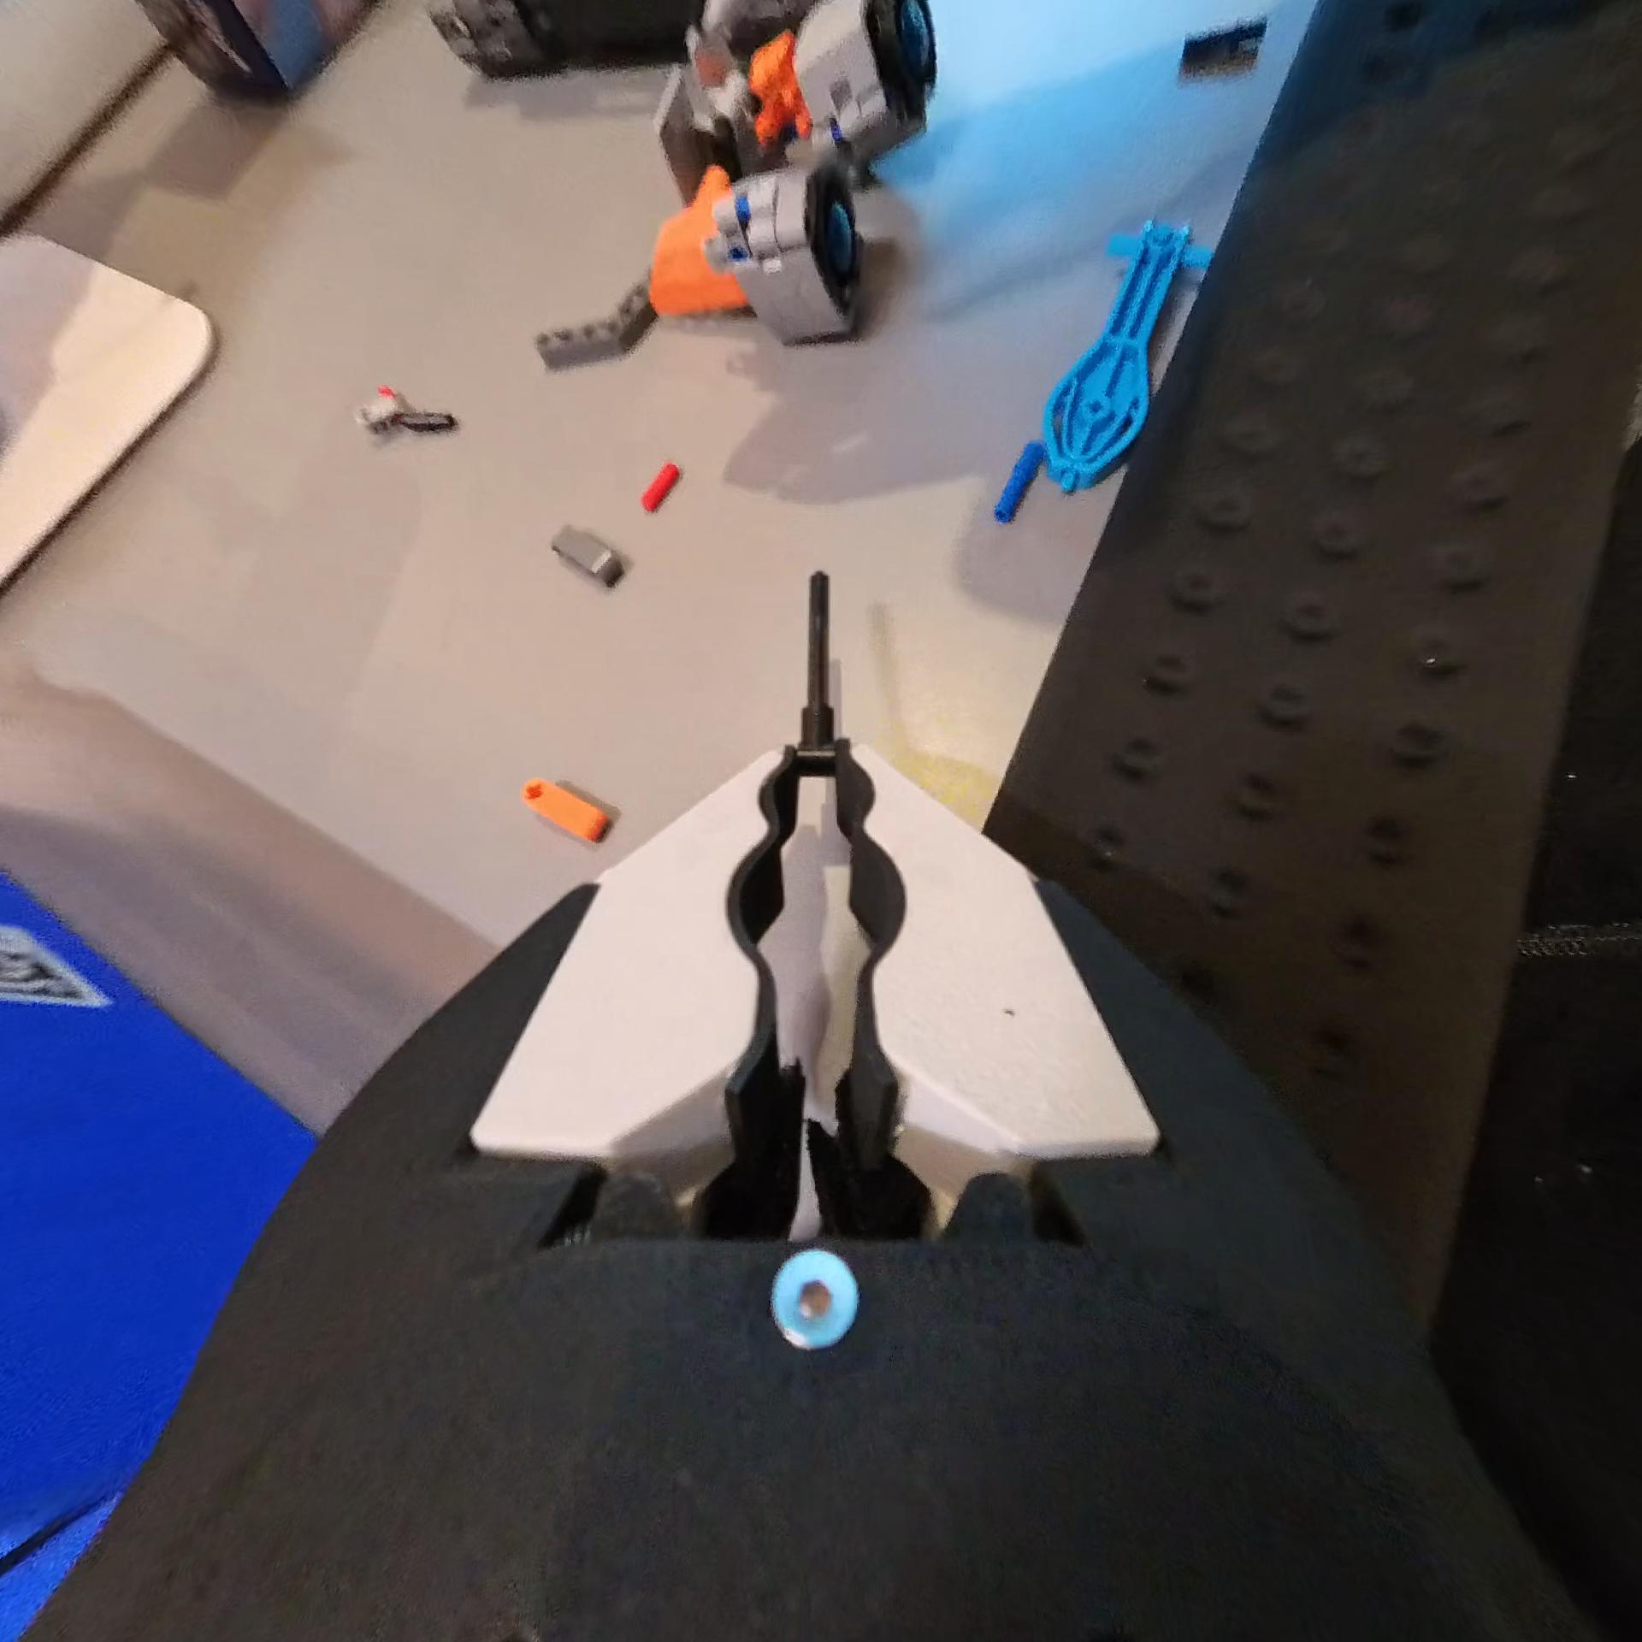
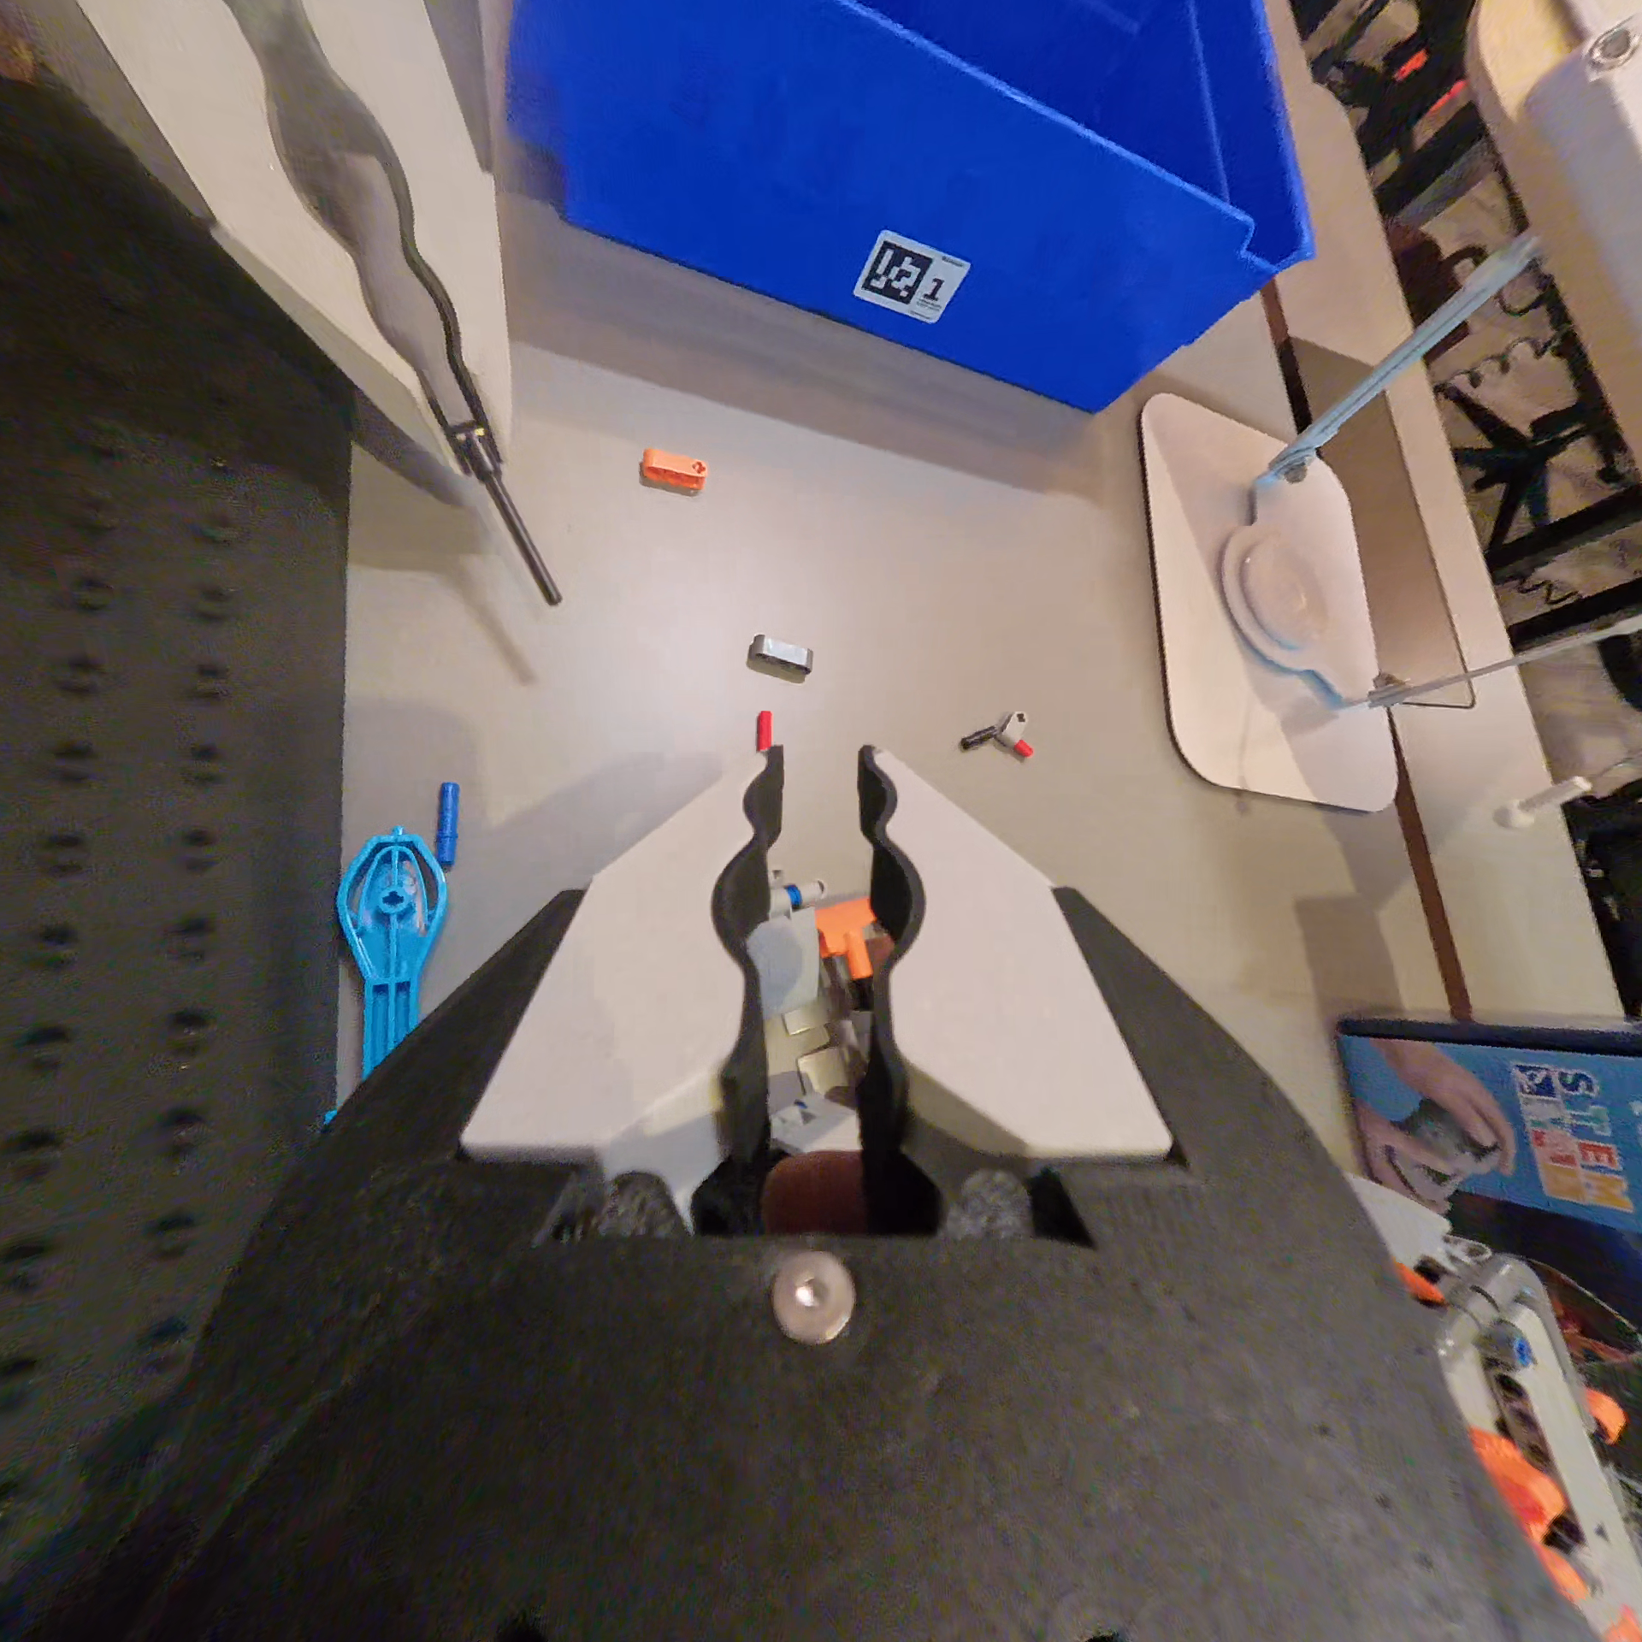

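My left gripper (image 1: 817,755) is shut on a thin black axle (image 1: 817,657) that sticks out forward from its tips, above the grey table. It also shows in the right wrist view, top left, with the axle (image 2: 511,524). My right gripper (image 2: 822,755) has its jaws apart with nothing clamped. A grey, orange and blue brick model (image 2: 800,968) shows through the gap, below the fingers. The same model (image 1: 782,222) stands on the table far ahead in the left wrist view.
Loose on the table: orange beam (image 2: 673,466), grey brick (image 2: 780,656), red pin (image 2: 763,730), small white-black connector (image 2: 1000,736), light-blue tool (image 2: 391,915), blue pin (image 2: 447,822). Blue bin (image 2: 888,178) at the back, white tray (image 2: 1262,755) right, black dimpled panel (image 2: 133,711) left. One gripper's finger ends stand about 15 centimeters off the other's.
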{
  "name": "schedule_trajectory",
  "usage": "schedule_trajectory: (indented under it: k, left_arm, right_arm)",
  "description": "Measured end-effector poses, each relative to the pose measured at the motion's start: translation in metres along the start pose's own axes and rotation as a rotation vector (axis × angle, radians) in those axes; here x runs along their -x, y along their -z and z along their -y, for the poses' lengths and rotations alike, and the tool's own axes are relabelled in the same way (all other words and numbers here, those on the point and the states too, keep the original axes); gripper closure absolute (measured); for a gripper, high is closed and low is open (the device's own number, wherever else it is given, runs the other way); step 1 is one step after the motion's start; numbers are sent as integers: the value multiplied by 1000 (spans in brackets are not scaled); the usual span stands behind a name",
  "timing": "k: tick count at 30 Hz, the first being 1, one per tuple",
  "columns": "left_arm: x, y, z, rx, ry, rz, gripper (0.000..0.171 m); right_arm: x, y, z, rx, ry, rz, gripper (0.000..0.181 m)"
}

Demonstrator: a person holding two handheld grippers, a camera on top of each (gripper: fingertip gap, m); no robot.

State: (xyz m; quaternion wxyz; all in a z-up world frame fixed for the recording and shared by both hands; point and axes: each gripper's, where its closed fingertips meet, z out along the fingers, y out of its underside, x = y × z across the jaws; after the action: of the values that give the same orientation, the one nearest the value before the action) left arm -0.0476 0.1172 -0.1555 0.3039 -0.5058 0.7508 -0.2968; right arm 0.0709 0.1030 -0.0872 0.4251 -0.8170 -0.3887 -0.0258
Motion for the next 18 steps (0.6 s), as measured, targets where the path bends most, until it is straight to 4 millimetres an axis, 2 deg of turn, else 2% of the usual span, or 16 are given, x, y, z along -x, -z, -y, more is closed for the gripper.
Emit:
schedule_trajectory:
  k: [4, 7, 10, 11, 12, 14, 16, 18]
  left_arm:
    - [4, -20, -14, 123, -24, 12, 165]
    - [6, -18, -12, 103, -27, 21, 153]
    - [7, -4, -6, 42, -12, 40, 150]
    - [3, 6, 1, 2, -7, 21, 140]
    - [-1, 18, 11, -47, -2, -2, 137]
    - [0, 49, 32, -135, -4, -5, 141]
    - [21, 87, 43, -163, -18, 81, 144]
    - [55, 129, 49, -173, -18, 228, 146]
  right_arm:
    - [1, -5, -2, 34, -3, -6, 166]
    - [-3, -3, -4, 47, -14, -18, 166]
    - [-14, 6, -6, 27, -47, -46, 166]
    - [-18, 9, -6, 12, -62, -53, 166]
    - [-22, 11, -6, -6, -75, -58, 166]
    - [-27, 14, -5, -46, -98, -60, 167]
    - [-30, 14, -3, -84, -110, -59, 167]
    - [-31, 11, -3, -111, -117, -57, 168]
